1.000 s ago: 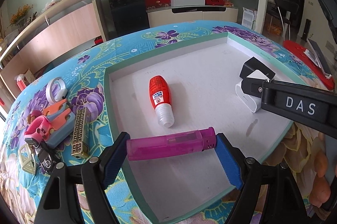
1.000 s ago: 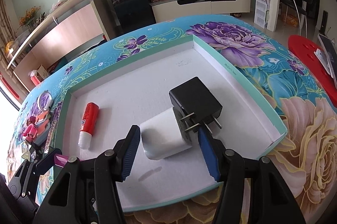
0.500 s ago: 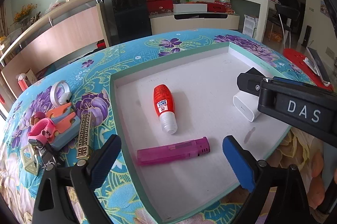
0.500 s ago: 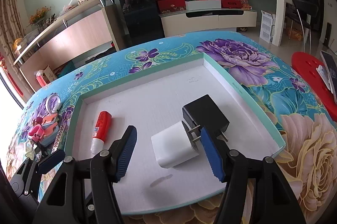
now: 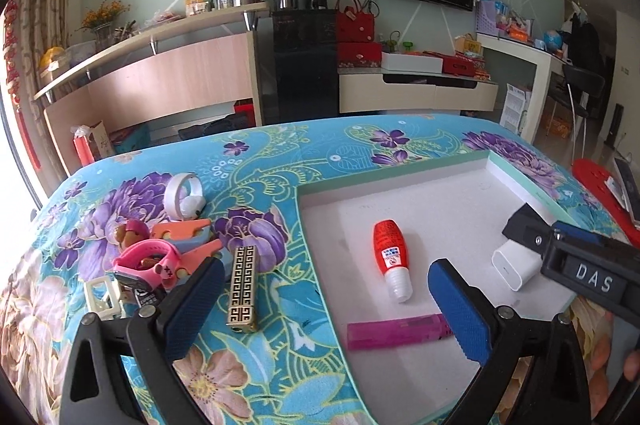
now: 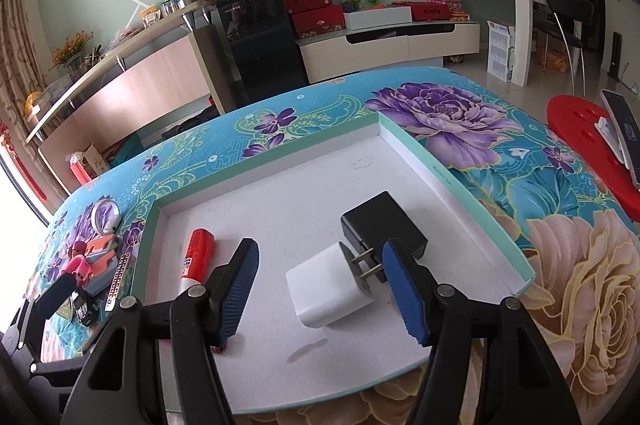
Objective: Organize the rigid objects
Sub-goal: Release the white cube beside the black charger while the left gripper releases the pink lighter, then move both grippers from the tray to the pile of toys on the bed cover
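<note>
Gold-patterned and lying flat on the flowered cloth, the lighter (image 5: 242,292) sits just outside the tray (image 5: 320,267), and the left gripper (image 5: 320,309) hangs over it with its fingers spread wide and nothing between them. Its right pad (image 5: 460,309) is over the tray's inside, close above the pink lighter (image 5: 396,333), so a careless drop could knock that one or catch the tray's rim. Just left of the gold lighter lies a tangle: a pink watch (image 5: 144,263), orange clips (image 5: 188,237), a white ring (image 5: 182,199). A closing left pad (image 5: 196,305) could snag that heap and drag the wrong piece. Over on the other side, the right gripper (image 6: 320,297) is parted and empty above the white charger (image 6: 328,291), whose neighbour, the black charger (image 6: 382,225), touches it with prongs pointing at the right pad (image 6: 404,295); closing there might pinch the prongs or shove both blocks. The red bottle (image 6: 198,255) lies on its side and looks free to roll if the tray is bumped.
</note>
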`<state>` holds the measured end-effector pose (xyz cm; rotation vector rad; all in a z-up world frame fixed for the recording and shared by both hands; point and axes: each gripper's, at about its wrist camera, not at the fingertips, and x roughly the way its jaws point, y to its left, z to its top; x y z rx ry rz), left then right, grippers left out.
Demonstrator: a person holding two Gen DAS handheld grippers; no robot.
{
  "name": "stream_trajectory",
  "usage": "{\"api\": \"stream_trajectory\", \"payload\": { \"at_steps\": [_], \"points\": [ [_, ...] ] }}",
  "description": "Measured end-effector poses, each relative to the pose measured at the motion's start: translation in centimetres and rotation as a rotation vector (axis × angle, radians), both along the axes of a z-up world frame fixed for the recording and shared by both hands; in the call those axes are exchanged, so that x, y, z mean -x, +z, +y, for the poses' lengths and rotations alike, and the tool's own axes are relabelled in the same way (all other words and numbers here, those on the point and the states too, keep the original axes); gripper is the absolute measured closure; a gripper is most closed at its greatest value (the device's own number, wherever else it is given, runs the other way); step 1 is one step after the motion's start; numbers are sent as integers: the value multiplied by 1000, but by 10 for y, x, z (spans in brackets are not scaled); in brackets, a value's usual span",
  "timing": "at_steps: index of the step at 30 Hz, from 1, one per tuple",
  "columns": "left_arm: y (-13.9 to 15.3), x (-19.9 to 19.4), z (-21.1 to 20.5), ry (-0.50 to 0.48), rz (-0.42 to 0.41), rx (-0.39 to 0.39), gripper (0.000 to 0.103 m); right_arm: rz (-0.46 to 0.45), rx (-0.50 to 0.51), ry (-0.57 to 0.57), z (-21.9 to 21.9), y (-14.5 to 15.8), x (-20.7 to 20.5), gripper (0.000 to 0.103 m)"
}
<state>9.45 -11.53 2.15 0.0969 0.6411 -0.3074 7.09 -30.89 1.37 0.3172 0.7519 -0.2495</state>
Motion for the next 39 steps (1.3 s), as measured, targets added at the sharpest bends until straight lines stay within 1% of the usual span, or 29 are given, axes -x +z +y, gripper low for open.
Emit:
{"api": "stream_trajectory", "payload": {
  "at_steps": [3, 6, 8, 10, 13, 16, 19, 23, 24, 25, 27, 29, 32, 34, 37, 39],
  "points": [
    [4, -5, 14, 62, -3, 14, 0, 1, 17, 55, 19, 1, -6, 37],
    [5, -11, 30, 126, -1, 17, 0, -14, 9, 116, 41, 4, -12, 37],
    [5, -15, 45, 181, 10, 40, 0, -23, 28, 128, 54, 7, -16, 36],
    [5, -18, 62, 229, 27, 80, 0, -49, 3, 157, 63, 11, -20, 36],
    [4, -23, 86, 333, 49, 101, 0, -64, -1, 180, 75, 14, -26, 36],
    [3, -28, 110, 433, 74, 104, 0, -50, 12, 210, 88, 10, -34, 36],
    [5, -33, 128, 527, 102, 82, 0, -50, 6, 220, 96, 7, -42, 36],
    [10, -43, 142, 626, 142, -4, 0, -57, -8, 249, 111, 4, -53, 36],
    [11, -45, 145, 646, 156, -13, 0, -58, -3, 259, 115, 4, -55, 36],
    [11, -48, 149, 662, 172, -12, 0, -60, 1, 271, 121, 3, -57, 36],
    [13, -53, 157, 687, 197, 20, 0, -68, -1, 293, 129, 3, -61, 36],
    [15, -56, 163, 707, 199, 51, 0, -74, -9, 310, 135, 2, -64, 36],
    [16, -60, 170, 730, 198, 46, 0, -78, -38, 330, 142, -1, -70, 36],
    [15, -63, 175, 736, 199, 60, 0, -78, -55, 337, 147, -3, -75, 36],
    [12, -63, 183, 732, 201, 76, 0, -76, -60, 356, 155, -4, -80, 36],
    [7, -64, 188, 732, 208, 66, 0, -75, -56, 367, 159, -4, -83, 36]
  ]
}}
